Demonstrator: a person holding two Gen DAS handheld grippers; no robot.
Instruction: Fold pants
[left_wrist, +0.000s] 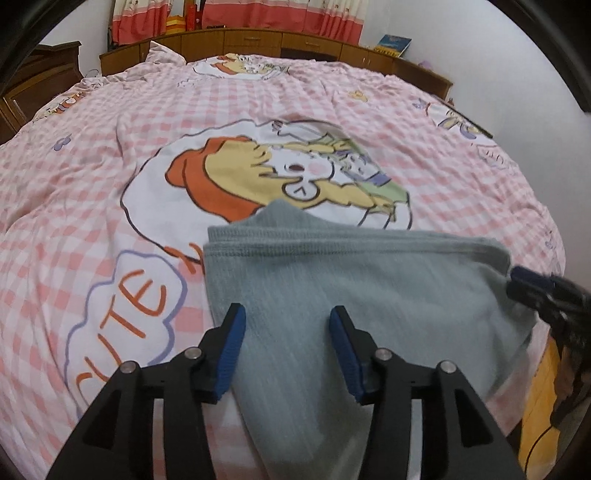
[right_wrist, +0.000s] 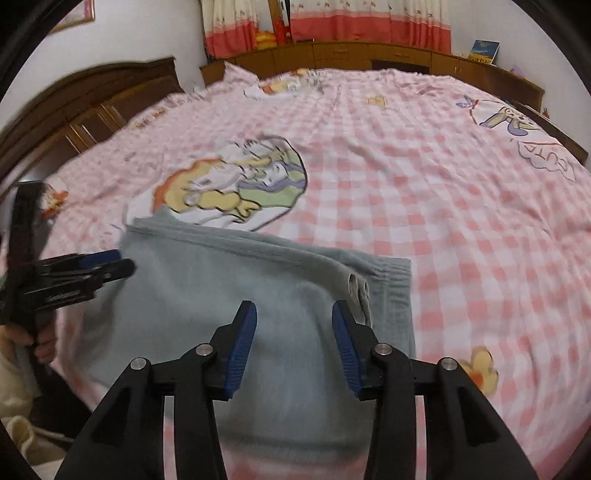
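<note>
Grey pants (left_wrist: 332, 291), already folded over, lie on the bed (left_wrist: 92, 177); left gripper (left_wrist: 287, 350) and right gripper (right_wrist: 294, 345), fingers released, hover above; next likely regrasping an edge for another fold.

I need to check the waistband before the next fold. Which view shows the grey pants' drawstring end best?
The right wrist view: the pale drawstring lies exposed on the folded grey knit pants. The left wrist view shows only the pants' ribbed edge, no drawstring.
</note>
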